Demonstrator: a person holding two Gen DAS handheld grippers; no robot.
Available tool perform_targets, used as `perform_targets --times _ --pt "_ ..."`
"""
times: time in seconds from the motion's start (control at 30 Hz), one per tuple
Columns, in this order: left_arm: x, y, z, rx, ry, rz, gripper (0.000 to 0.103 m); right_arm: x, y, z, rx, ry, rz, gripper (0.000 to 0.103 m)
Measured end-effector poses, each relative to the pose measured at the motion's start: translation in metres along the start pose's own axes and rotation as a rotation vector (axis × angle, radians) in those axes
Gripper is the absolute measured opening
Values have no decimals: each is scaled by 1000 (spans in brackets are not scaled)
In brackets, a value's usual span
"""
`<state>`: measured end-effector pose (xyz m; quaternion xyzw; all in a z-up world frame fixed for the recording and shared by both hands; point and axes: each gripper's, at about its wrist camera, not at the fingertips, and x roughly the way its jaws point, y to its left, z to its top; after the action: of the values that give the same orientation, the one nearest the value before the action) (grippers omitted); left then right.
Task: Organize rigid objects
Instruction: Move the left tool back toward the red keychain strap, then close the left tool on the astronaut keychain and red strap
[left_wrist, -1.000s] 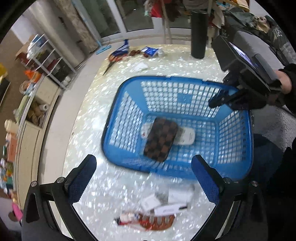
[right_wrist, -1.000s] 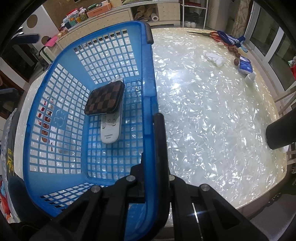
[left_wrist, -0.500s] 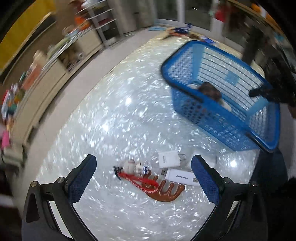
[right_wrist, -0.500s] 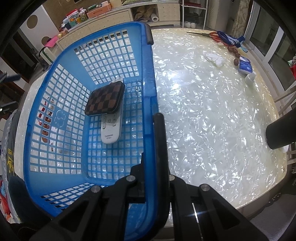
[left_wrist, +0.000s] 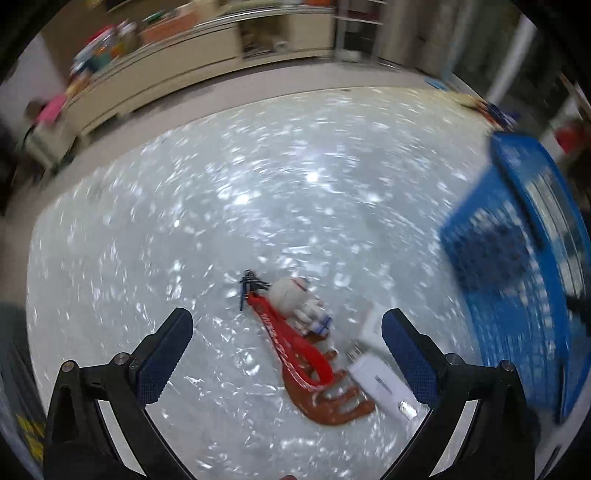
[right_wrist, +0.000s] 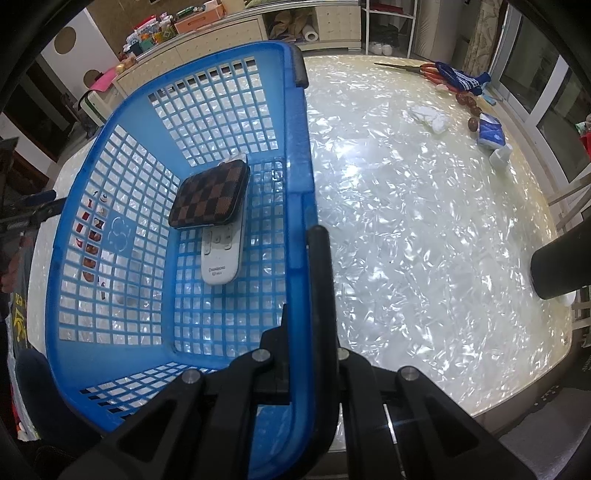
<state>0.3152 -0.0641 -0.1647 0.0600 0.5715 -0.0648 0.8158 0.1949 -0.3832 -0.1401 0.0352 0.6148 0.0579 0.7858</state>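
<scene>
Right gripper (right_wrist: 306, 295): jaws clamped on the near rim of the blue plastic lattice basket (right_wrist: 122, 184), apparently steadying it for loading. Left gripper (left_wrist: 286, 332): jaws apart, empty, above loose items on the pearly tabletop (left_wrist: 258, 184): white USB stick (left_wrist: 384, 384), brown antler-shaped piece (left_wrist: 332, 406), red strap (left_wrist: 284, 339). Farther in, inside the basket: checkered brown case (right_wrist: 210, 195) lying on a white remote (right_wrist: 221, 258).

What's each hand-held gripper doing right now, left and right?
Left hand-held gripper: open, empty, above the red strap.
Right hand-held gripper: shut on the blue basket rim.
</scene>
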Motion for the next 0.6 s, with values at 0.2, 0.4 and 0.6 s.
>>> perform_targets --times 0.2,0.4,0.6 --pt "26 17 -1 -150 25 53 99 1 -1 0 -1 -2 6 4" --pt "45 15 2 -213 55 73 98 1 -2 0 -5 -1 6 4" --pt "58 5 6 -239 83 108 98 1 -3 0 -2 -4 14 5"
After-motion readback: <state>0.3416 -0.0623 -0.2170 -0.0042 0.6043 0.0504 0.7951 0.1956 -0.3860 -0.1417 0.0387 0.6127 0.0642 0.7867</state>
